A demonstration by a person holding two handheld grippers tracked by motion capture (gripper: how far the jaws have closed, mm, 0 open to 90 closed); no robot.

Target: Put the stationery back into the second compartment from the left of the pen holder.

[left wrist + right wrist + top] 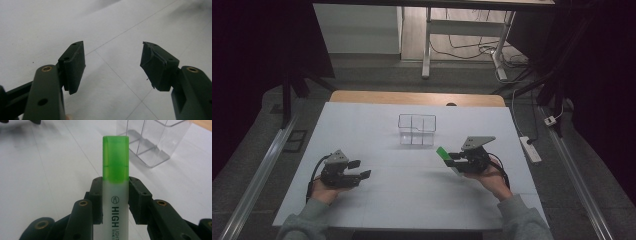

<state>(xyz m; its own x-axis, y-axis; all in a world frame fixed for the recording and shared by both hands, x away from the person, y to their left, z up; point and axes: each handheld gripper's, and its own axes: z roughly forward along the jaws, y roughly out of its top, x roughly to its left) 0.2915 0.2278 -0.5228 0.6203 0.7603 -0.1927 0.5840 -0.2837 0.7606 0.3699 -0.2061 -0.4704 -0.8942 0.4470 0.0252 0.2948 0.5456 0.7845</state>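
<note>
A green-capped highlighter is clamped in the right gripper — just beside the clear divided box. The left gripper is held spread, nothing between its jaws — well apart from the box.

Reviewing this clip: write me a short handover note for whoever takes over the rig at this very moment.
Right tool: shut on the green-capped highlighter, gripping its white barrel just below the cap, held above the table.
Left tool: open, nothing between its jaws, low over the table at the person's left.
Clear divided container: upright at the table's centre, beyond both tools; its compartments look empty.
Done: highlighter picked up.
Left, probably: carry it forward and set it into one of the container's compartments, then release.
</note>
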